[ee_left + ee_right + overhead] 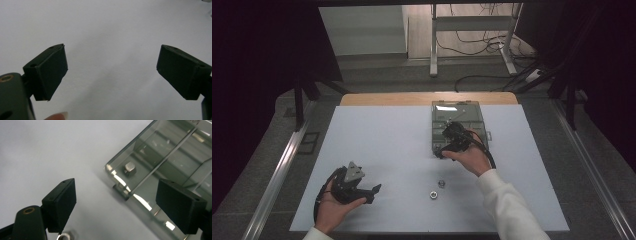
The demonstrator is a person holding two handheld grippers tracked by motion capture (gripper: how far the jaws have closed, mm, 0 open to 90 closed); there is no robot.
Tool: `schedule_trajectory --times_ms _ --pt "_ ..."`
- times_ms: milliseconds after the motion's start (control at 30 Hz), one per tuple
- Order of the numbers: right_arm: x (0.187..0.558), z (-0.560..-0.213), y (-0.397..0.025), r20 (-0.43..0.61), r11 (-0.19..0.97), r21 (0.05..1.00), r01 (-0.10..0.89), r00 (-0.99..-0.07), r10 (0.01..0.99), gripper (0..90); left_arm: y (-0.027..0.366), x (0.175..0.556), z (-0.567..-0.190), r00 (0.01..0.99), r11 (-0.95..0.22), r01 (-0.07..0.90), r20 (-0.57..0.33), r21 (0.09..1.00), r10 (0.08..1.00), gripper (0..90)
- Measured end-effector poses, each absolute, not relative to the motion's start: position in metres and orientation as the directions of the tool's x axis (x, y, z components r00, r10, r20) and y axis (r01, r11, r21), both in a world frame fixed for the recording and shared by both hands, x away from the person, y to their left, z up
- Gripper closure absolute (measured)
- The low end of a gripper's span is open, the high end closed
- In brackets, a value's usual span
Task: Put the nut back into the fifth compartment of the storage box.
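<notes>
Right gripper (451, 141) hovers at the near-left corner of the clear compartment box (458, 125), jaws spread wide and empty; in the right gripper view a nut (129, 168) sits inside the box's corner compartment, just behind the wall, and another nut (65, 236) lies on the sheet by the left jaw. Left gripper (362, 186) rests near the front edge of the white sheet (377, 140), jaws wide apart over bare surface. Two nuts (437, 189) lie loose between the grippers, with open sheet all around.
</notes>
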State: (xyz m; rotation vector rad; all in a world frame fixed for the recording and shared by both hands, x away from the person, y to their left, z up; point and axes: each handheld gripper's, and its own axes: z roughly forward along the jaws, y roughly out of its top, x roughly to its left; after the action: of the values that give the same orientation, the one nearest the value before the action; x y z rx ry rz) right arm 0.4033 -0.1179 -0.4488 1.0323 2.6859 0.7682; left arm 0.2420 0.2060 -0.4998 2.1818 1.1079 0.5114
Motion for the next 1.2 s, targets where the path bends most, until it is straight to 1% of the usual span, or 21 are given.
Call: schedule_trajectory --times_ms 267,467,567,867,1100,1200 --pt "0.378 -0.458 -0.129 0.049 0.64 0.522 0.563 -0.769 0.637 17.6 0.205 0.241 -0.5 0.57 -0.446 0.575 0.054 0.686 0.82 10.3" --pt "0.366 -0.462 -0.134 0.059 0.639 0.532 0.556 -0.777 0.627 18.0 0.205 0.241 -0.5 0.57 -0.446 0.576 0.055 0.685 0.82 10.3" --pt "0.358 -0.465 -0.136 0.054 0.65 0.537 0.537 -0.791 0.609 18.2 0.205 0.241 -0.5 0.569 -0.445 0.577 0.054 0.685 0.82 10.3" --pt "0.355 -0.468 -0.139 0.053 0.673 0.527 0.519 -0.811 0.583 18.8 0.204 0.241 -0.5 0.572 -0.449 0.575 0.057 0.684 0.818 10.3" --pt "0.351 -0.469 -0.136 0.043 0.731 0.495 0.47 -0.853 0.519 20.0 0.204 0.242 -0.5 0.573 -0.45 0.576 0.057 0.682 0.818 10.3" --pt "0.349 -0.472 -0.132 0.04 0.764 0.476 0.436 -0.878 0.477 19.9 0.204 0.242 -0.501 0.573 -0.451 0.576 0.056 0.682 0.817 10.3"
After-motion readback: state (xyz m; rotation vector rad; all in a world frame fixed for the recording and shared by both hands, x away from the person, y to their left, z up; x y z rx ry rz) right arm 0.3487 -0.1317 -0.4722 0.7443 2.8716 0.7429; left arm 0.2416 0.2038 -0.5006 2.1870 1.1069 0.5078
